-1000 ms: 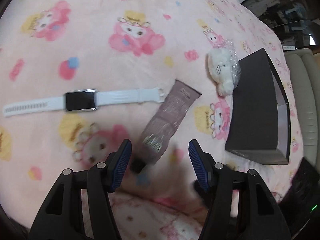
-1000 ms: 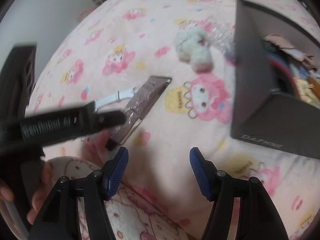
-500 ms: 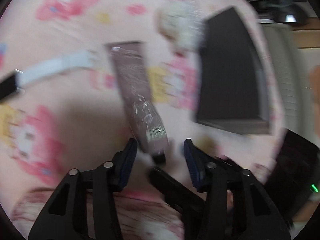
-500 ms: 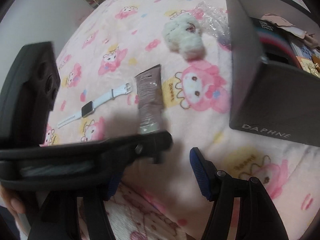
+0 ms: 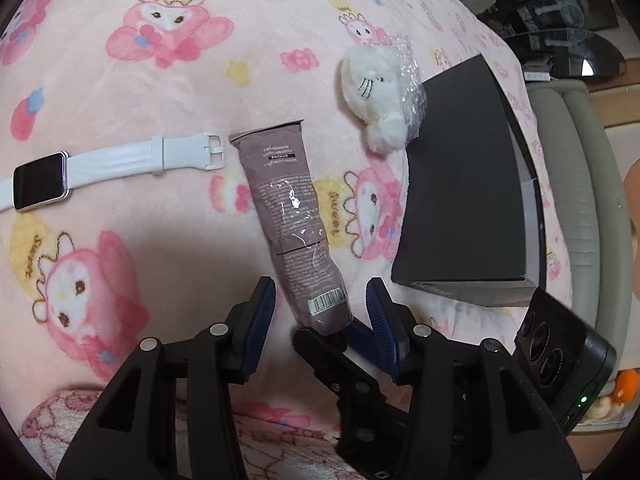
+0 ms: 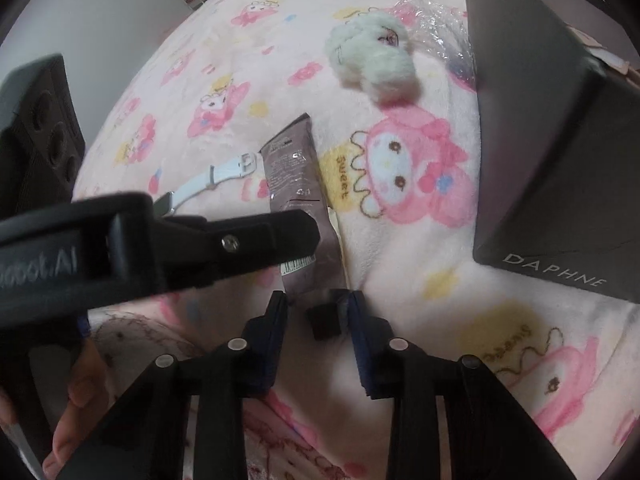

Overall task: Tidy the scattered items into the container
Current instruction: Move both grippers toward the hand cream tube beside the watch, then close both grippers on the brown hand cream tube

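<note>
Left wrist view: three loose items lie on a pink cartoon-print blanket (image 5: 168, 80), none yet in the black container (image 5: 464, 184), which stands at the right. Counted: one brown cream tube (image 5: 292, 216) in the middle, one white smartwatch (image 5: 108, 166) to its left, one white plush toy (image 5: 378, 100) in clear wrap at the far side, touching the container's far corner.

The left gripper (image 5: 320, 306) has its blue-padded jaws spread wide on either side of the tube's near end, touching nothing. The right gripper (image 6: 316, 314) reaches in from the right. Its jaws stand narrowly apart around the tube's dark cap (image 6: 324, 320), and whether they already pinch it cannot be told.

Right wrist view: the container's printed side reads DAPHNE, and some things already sit inside it at the far right edge, too small to name or count.

Judging from this, the tidying is at an early stage: the tube is being approached, and all three items remain to be moved.
</note>
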Demonstrator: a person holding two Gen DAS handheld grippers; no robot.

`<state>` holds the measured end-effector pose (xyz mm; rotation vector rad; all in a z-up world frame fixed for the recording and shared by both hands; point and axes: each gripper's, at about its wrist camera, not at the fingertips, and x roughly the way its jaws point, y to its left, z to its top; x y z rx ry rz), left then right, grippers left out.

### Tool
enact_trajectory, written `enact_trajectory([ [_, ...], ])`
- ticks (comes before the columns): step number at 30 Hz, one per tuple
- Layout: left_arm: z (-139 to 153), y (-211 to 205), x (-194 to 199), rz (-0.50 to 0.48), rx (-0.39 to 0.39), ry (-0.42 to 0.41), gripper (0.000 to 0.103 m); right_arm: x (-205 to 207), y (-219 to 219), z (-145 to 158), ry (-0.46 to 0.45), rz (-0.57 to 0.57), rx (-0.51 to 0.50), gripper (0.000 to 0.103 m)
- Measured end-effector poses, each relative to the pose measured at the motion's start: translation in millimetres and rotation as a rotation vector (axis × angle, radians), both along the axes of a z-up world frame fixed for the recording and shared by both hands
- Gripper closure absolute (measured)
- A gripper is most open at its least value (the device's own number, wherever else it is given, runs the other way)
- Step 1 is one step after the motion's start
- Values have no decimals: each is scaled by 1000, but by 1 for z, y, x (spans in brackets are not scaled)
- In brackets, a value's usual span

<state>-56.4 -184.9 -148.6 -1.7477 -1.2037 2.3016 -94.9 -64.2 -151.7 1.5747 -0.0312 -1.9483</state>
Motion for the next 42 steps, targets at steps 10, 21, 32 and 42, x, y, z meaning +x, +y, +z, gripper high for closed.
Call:
enact_trajectory([
  [10,16,18,9,-69,-4,87,55,28,65,44,30,5,-104,92],
  [21,16,23,15,-44,80,125,47,39,124,65,76,-63,-94,92],
  [32,5,38,-18,-33,50,68,48,25,166,52,6,-188,-52,86],
  [42,-9,69,-47,-87,2,21,48,34,157,29,-44,-144,-72,78],
])
